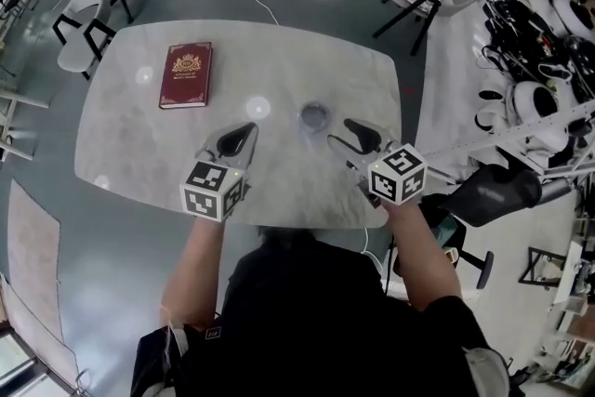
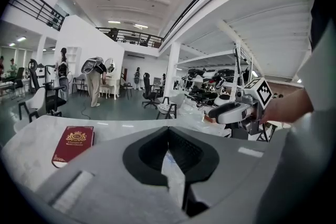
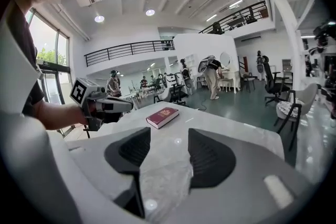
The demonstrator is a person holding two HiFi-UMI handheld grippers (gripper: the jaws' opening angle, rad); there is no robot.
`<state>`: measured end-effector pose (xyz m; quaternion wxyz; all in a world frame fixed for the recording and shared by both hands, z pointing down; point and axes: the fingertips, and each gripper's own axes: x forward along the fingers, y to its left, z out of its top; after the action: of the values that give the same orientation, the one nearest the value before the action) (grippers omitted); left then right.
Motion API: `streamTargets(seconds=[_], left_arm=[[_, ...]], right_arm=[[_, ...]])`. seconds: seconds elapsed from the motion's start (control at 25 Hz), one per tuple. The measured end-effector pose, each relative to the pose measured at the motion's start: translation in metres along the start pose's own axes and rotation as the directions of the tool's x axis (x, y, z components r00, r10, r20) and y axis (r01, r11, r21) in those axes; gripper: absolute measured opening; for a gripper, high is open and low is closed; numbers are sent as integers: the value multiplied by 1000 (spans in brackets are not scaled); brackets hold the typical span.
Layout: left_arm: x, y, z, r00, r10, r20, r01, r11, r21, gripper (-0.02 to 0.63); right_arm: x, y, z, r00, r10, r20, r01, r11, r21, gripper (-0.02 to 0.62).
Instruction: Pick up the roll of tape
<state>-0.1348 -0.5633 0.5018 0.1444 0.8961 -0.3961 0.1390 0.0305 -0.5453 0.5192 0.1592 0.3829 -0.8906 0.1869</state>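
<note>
Clear roll of tape on the table, tongs on either side of it.

Head view: the roll of tape [image 1: 314, 116] lies flat on the pale marble table [image 1: 139, 144], right of centre, its hole facing straight up, so its axis is upright and it points no way along the top. The left tongs [image 1: 249, 130] hover just left of it and the right tongs [image 1: 337, 131] just right of it, with their tips nearest the roll; a red book [image 1: 186, 74] lies well apart at the far left. Left gripper view: the dark pads are pressed together at their tips, nothing between them, and only table shows below. Right gripper view: the pads are spread wide and grip nothing. A clear, crinkled patch lies on the table in the gap; I cannot tell whether it is the roll.
</note>
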Motion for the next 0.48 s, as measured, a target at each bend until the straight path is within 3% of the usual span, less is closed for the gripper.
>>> streamTargets(seconds=[0.28,0.48], left_arm=[[18,5,-23,999,-3,-43,1,999,-34,11],[23,15,-33,998,-1,-61,-2,999,-46,11]], right_arm=[[42,-16,-21,989,53,-140,-63,995,-72,221],[85,-25,-48,959,74,-274,-111,986,-121,219]])
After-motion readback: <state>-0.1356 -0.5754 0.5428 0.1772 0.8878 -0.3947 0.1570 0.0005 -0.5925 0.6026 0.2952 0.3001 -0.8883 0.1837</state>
